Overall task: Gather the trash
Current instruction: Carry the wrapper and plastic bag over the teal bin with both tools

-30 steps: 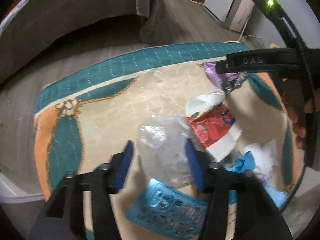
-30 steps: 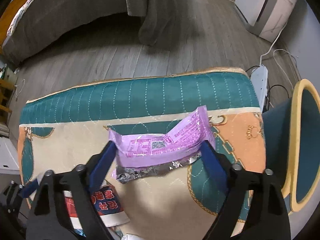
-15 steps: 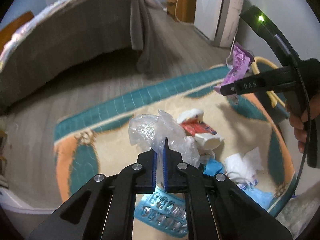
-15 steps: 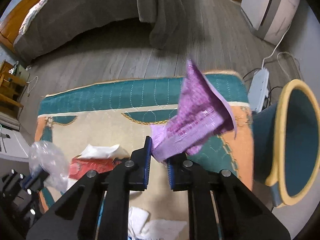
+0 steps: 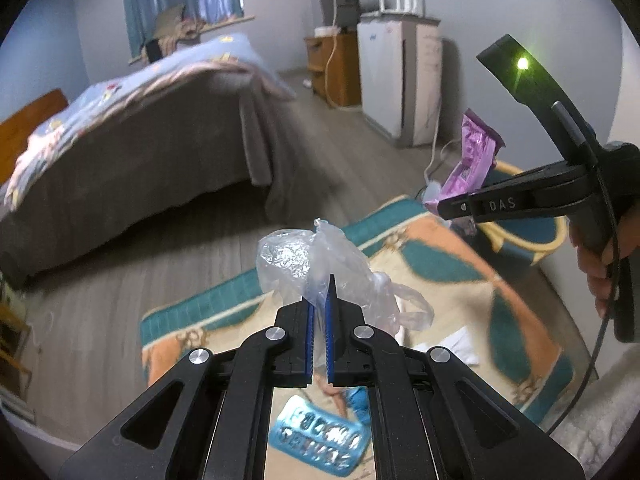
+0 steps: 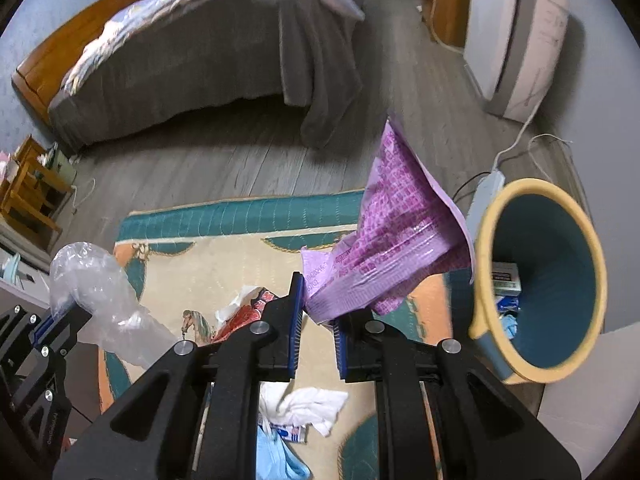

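Clear plastic bag [image 5: 320, 264], crumpled, was pinched between the blue pads of the left gripper [image 5: 320, 312]; jaws were nearly fully closed on the thin film, bag bulging up and out past the fingertips, clear of the rug. Same bag was also seen at the left edge of the right wrist view [image 6: 92, 292].

Purple snack wrapper [image 6: 392, 240] was clamped at its lower corner by the right gripper [image 6: 318, 312]; jaws were left with a narrow gap filled by the bunched foil, having just closed down on it. Wrapper stood up and to the right of the fingertips, off the rug, just beside the rim of the trash bin [image 6: 488, 240]. From the left wrist view the wrapper [image 5: 476, 156] was seen held at the tip of the right gripper [image 5: 452, 210], with a hand [image 5: 600, 256] on its handle.

Bin was tipped toward the camera: teal inside, yellow rim, a small box and blue scraps already at the bottom.

Remaining trash was left on the patterned rug [image 6: 224, 220]: red-and-white packet [image 6: 244, 312], white tissue [image 6: 312, 404], blue item [image 6: 276, 460] partly hidden by the gripper, and a blue blister pack [image 5: 320, 436] below the left gripper.

Background: bed [image 6: 192, 56] with grey cover, white appliance [image 6: 516, 40] by the wall, power strip [image 6: 486, 192] on the wood floor.
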